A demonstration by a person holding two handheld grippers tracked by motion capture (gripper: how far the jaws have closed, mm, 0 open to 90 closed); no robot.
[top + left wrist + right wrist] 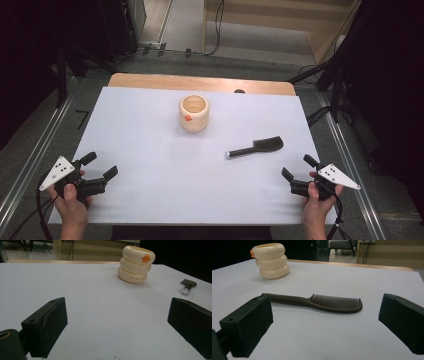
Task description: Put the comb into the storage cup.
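The comb (256, 146) is lying flat on the table (150, 150), handle pointing left, just ahead of the right gripper (296, 170), the nearer one. Both grippers, including the left gripper (100, 166), are resting released and empty.

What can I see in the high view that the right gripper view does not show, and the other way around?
High view alone: both hands with the left gripper and the right gripper, jaws open and empty, at the near corners of the white table, plus the floor around it.

Right gripper view alone: the fine teeth of the dark comb, and the cream holder seen from the side as three stacked rings.

Both: comb, holder with its orange mark, and the white table top.
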